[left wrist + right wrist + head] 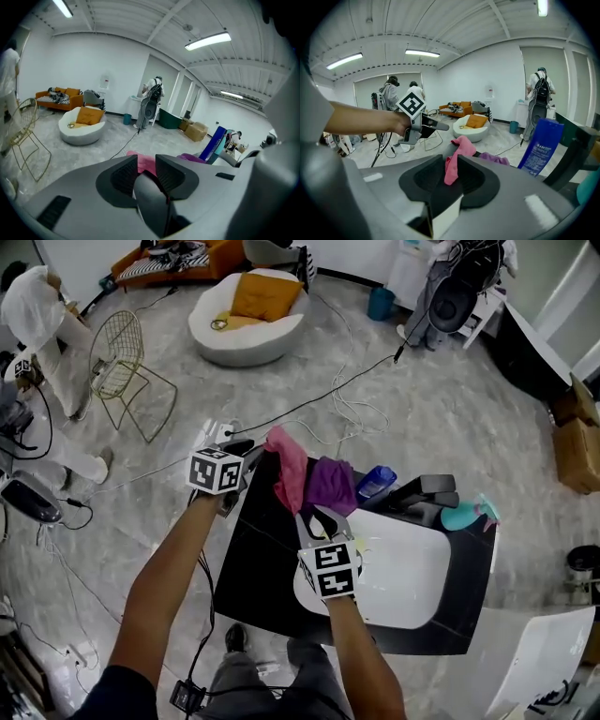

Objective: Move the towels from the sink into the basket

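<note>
A pink towel (289,470) and a purple towel (330,486) lie heaped at the far left end of the white sink (403,577), on the black countertop (258,568). My left gripper (255,457) is just left of the pink towel, jaws apart; in its own view the pink towel (146,161) shows past the gap, and nothing is gripped. My right gripper (322,517) sits at the towels' near side with its jaws apart. A fold of the pink towel (452,164) hangs in that gap, and the pads do not visibly press on it. No basket is in view.
A blue bottle (375,482), a black faucet (422,491) and a teal object (464,514) stand behind the sink. On the floor beyond are cables, a wire chair (122,362) and a white round seat (248,320). A person in white (42,324) stands far left.
</note>
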Action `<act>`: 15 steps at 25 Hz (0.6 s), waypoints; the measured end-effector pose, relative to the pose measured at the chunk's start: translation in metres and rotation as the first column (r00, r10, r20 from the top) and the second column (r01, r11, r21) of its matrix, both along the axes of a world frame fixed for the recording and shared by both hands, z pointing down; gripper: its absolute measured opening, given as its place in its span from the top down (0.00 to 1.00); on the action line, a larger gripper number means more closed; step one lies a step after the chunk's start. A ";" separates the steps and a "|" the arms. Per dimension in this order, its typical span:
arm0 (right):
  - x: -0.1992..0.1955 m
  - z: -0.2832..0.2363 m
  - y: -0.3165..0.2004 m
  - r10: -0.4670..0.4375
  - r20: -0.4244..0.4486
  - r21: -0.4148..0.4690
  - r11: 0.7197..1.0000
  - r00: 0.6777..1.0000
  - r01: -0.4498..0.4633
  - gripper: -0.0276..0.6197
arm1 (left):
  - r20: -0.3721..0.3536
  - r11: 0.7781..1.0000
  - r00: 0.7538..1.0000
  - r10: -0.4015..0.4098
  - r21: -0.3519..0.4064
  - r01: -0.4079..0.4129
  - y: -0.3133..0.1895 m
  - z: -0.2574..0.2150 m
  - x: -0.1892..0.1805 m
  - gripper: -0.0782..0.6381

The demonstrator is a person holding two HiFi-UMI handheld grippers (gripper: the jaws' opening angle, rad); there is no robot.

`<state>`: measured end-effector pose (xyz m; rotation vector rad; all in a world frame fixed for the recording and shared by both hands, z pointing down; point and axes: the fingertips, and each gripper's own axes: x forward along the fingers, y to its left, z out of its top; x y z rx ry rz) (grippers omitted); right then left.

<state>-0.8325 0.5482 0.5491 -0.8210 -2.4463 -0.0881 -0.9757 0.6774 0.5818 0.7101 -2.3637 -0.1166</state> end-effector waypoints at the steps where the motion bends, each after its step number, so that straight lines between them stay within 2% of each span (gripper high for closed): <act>1: -0.003 0.007 0.002 -0.006 -0.008 0.005 1.000 1.000 0.006 0.78 | -0.011 1.000 1.000 -0.018 0.014 0.018 0.002 0.007 -0.007 0.73; 7: -0.014 0.039 0.018 -0.039 -0.043 -0.005 0.999 0.998 0.039 0.73 | -0.083 0.989 0.991 -0.109 0.095 0.117 0.012 0.052 -0.037 0.65; 11: -0.021 0.057 0.028 -0.065 -0.055 -0.001 0.998 0.996 0.065 0.71 | -0.147 0.973 0.981 -0.128 0.174 0.153 0.012 0.077 -0.047 0.62; 15: -0.030 0.075 0.036 -0.087 -0.066 0.020 0.996 0.994 0.089 0.71 | -0.182 0.957 0.974 -0.131 0.234 0.173 0.010 0.089 -0.052 0.62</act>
